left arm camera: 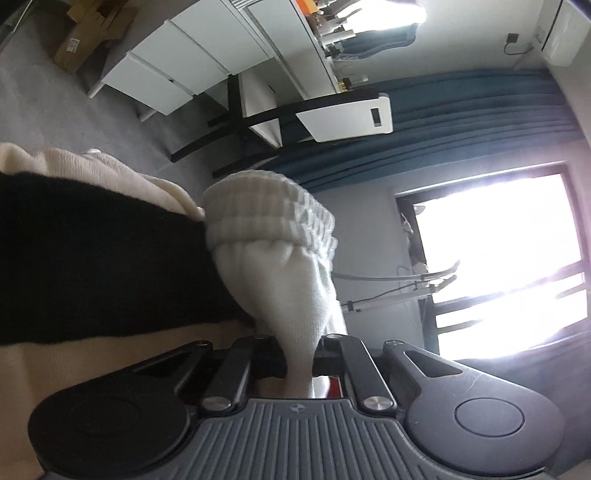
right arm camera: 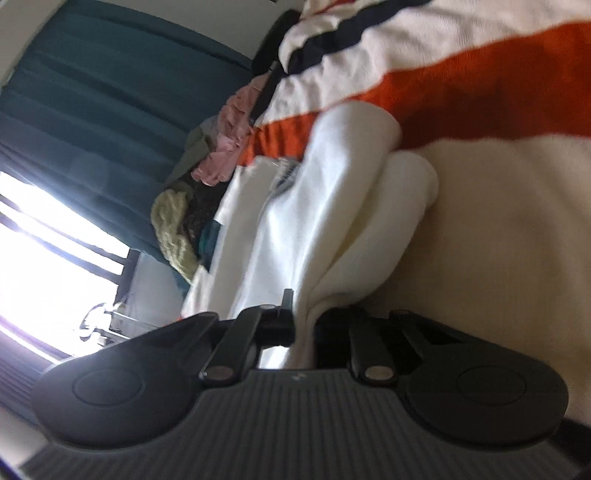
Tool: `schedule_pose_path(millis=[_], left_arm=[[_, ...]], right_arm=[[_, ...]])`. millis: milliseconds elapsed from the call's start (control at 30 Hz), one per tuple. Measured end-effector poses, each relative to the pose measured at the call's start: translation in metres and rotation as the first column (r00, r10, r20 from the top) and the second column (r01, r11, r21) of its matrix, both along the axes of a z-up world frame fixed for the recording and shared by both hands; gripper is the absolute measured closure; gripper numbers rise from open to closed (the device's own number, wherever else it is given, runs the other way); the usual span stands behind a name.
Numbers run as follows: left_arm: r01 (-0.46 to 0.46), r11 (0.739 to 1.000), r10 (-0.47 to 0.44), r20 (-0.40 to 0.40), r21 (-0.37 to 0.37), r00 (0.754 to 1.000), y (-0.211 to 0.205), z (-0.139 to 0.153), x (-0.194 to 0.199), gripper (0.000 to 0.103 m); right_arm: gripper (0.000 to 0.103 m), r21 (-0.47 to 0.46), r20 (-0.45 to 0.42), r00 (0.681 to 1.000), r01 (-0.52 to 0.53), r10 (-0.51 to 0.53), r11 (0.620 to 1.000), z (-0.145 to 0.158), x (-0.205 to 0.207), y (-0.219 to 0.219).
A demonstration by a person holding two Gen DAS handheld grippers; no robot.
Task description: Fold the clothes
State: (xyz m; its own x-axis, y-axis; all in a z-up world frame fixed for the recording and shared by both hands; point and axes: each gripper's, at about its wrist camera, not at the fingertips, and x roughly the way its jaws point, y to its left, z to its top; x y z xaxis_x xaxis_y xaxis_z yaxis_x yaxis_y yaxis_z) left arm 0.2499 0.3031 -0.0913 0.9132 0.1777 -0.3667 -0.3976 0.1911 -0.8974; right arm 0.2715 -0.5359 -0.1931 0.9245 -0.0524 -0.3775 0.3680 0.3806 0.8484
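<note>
Both views are rolled sideways. My left gripper [left arm camera: 300,363] is shut on the white knitted cuff [left arm camera: 275,236] of a striped sweater; its ribbed end stands out past the jaws. The sweater's black stripe [left arm camera: 103,254] and cream knit [left arm camera: 92,170] fill the left of that view. My right gripper [right arm camera: 304,334] is shut on a bunched fold of white fabric [right arm camera: 332,221] of the same striped sweater, whose orange stripe [right arm camera: 461,81], navy stripes [right arm camera: 332,40] and cream body [right arm camera: 498,229] spread to the right.
A pile of other clothes, pink [right arm camera: 229,147] and pale green knit [right arm camera: 173,229], lies beyond the sweater. Blue curtains [left arm camera: 461,122] and a bright window [left arm camera: 498,258] are behind. A white drawer unit [left arm camera: 177,62], a black-legged table [left arm camera: 258,122] and cardboard boxes [left arm camera: 88,33] stand on the grey floor.
</note>
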Motion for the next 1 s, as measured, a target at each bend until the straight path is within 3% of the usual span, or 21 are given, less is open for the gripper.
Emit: schedule_pose_path(millis=[67,233,400,533,633,733,800,867,933,1000], left_arm=[[0.009,1.0,-0.009,0.009,0.016,1.0,0.001,0.011,-0.006,0.096],[0.047,0.999,-0.047,0.028,-0.011,0.999,0.014,0.026,-0.054,0.096],[0.07,0.998,-0.07,0.011,-0.005,0.997,0.028,0.034,-0.105,0.096],[0.066,0.996,-0.061,-0.094,0.055,0.994,0.034,0.033,-0.115,0.095],[0.095,0.984,-0.065,-0.186,0.154,0.98,0.028,0.038,-0.113,0.095],[0.147,0.972,-0.097,-0.257,0.181,0.961,0.023,0.038,-0.114,0.092],[0.164,0.967,-0.096,-0.312,0.197,0.945,0.018,0.04,-0.116,0.077],[0.168,0.964,-0.089,-0.349,0.205,0.933,0.013,0.043,-0.121,0.066],[0.178,0.958,-0.089,-0.356,0.224,0.93,0.006,0.049,-0.126,0.049],[0.198,0.941,-0.089,-0.366,0.273,0.926,-0.007,0.059,-0.129,0.039]], right_arm=[[0.092,-0.037,-0.005,1.0,-0.019,0.019,0.999,0.01,-0.011,-0.001],[0.092,-0.019,-0.026,1.0,-0.005,0.004,1.0,0.029,-0.054,-0.013],[0.092,0.099,-0.059,0.998,0.01,-0.004,0.995,0.03,-0.107,-0.014],[0.092,0.219,-0.104,0.994,0.009,0.014,0.976,0.016,-0.133,-0.01],[0.089,0.254,-0.104,0.994,0.01,0.017,0.967,0.01,-0.136,-0.008],[0.087,0.276,-0.092,0.996,0.008,0.018,0.961,0.005,-0.136,-0.009],[0.079,0.29,-0.083,0.996,0.006,0.019,0.957,0.001,-0.135,-0.01],[0.053,0.304,-0.074,0.997,0.005,0.019,0.953,-0.002,-0.135,-0.011],[0.037,0.319,-0.066,0.998,0.003,0.019,0.948,-0.006,-0.135,-0.011],[0.037,0.333,-0.057,0.998,0.001,0.019,0.943,-0.009,-0.135,-0.012]])
